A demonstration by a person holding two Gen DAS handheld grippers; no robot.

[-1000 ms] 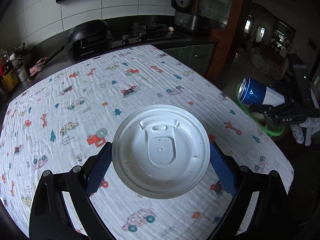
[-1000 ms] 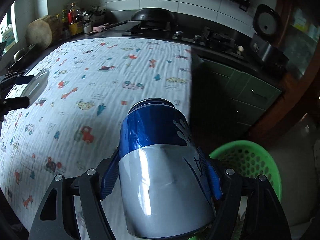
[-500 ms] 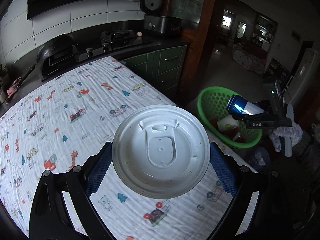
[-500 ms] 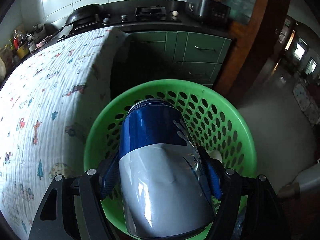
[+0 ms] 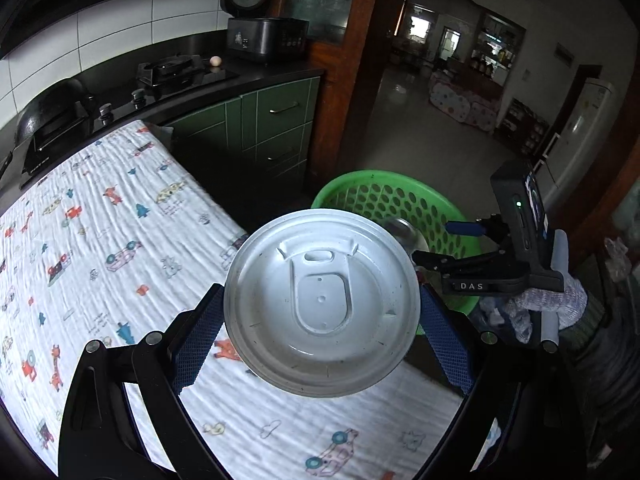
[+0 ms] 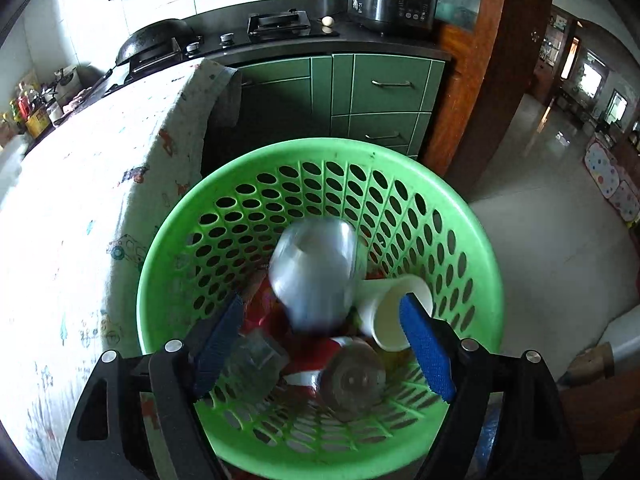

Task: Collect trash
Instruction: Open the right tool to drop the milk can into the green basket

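Trash is going into the green basket (image 6: 472, 248) on the floor, just beside the corner of the table with the cartoon-print cloth (image 5: 104, 240). Right gripper (image 6: 320, 344) is over the basket pointing down into it, its jaws are opening and the blue pads are well apart with nothing pressed between them. The can (image 6: 314, 272) is a motion-blurred silvery shape beyond the fingertips, inside the basket and clear of both pads. Under it there's already a white paper cup (image 6: 384, 316) lying on its side against the right wall, a clear plastic cup or bottle (image 6: 352, 380) nearer the camera, some red wrapper stuff (image 6: 316, 352), and a greyish clear thing on the left I can't make out. Left gripper (image 5: 322, 316) is clamped on a white plastic lid (image 5: 322, 304), pads pressing on its left and right edges, lid facing the camera, held over the table's edge with the basket right behind it. From the left wrist view you can also see the right gripper sticking over the basket rim, in a knit-gloved hand (image 5: 552, 300). Behind all of it: dark counter with a gas hob (image 6: 280, 24), an egg (image 6: 327, 21), and a rice cooker (image 5: 260, 36), green cabinets below.
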